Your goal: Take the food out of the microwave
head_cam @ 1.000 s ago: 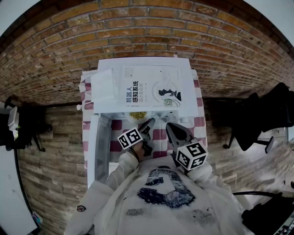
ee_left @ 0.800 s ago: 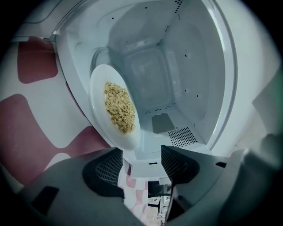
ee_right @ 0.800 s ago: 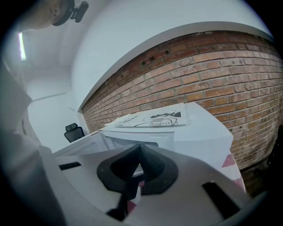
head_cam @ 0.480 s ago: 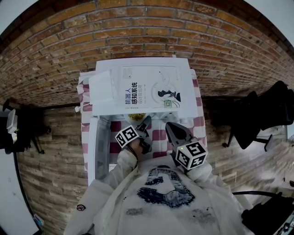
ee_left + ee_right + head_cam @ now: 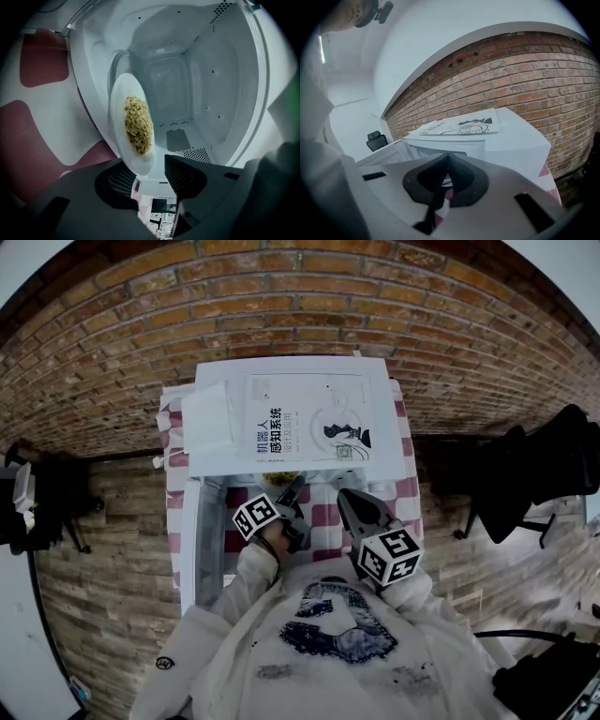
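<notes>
A white plate (image 5: 123, 122) heaped with yellow food (image 5: 137, 124) sits inside the open white microwave (image 5: 206, 93); the left gripper view is rolled, so the plate looks tilted. My left gripper (image 5: 157, 171) reaches into the opening with the plate's near rim between its jaws. The jaws have just been closing, but a gap still shows beside the right pad (image 5: 180, 171). From the head view, the food (image 5: 281, 477) peeks out under the microwave's top, just beyond the left gripper (image 5: 298, 493). My right gripper (image 5: 349, 502) hangs shut and holds nothing in front of the microwave (image 5: 511, 145).
A white book (image 5: 300, 423) and a folded paper (image 5: 208, 427) lie on the microwave's top. Its door (image 5: 208, 540) swings open to the left. The table wears a red-and-white checked cloth (image 5: 403, 488). A brick wall stands behind; a black chair (image 5: 525, 484) is at the right.
My left gripper has edged a little toward the microwave's opening and rolled slightly. The right gripper has kept still.
</notes>
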The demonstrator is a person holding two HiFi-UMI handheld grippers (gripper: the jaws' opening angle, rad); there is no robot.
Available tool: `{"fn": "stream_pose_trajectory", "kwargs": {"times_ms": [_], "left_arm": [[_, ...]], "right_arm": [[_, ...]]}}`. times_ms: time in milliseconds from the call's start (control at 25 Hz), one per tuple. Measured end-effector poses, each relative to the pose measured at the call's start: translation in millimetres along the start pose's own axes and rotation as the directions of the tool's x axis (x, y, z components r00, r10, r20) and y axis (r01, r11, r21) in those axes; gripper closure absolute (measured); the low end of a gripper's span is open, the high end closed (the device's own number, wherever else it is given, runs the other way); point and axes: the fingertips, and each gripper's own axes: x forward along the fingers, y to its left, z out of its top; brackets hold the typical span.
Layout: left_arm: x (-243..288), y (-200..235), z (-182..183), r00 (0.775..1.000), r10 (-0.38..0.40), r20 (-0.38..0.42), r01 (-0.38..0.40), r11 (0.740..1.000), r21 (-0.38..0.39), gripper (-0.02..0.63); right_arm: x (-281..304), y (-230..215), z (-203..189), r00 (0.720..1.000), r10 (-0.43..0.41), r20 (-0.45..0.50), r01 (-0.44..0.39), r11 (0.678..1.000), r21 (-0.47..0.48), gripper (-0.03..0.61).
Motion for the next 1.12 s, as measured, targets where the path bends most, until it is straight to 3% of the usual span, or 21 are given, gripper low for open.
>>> {"fn": "stream_pose_trajectory", "kwargs": {"times_ms": [240,1120], "left_arm": [[-1.7,6.4,-1.9,1.0,0.013,-0.013,-0.014,1.0,-0.018,0.514],[-1.8,8.2,-2.9,0.996,-0.083,0.021,0.085,0.987,-0.14,0.574]], "right_arm": [[1.2,-0.2,-1.2,1.0,0.002,-0.002,-0.002,1.0,0.002,0.565],[-2.3,-2.0,-4.5,1.0,-0.009,-0.005,0.009,1.0,0.018,0.565]]}}
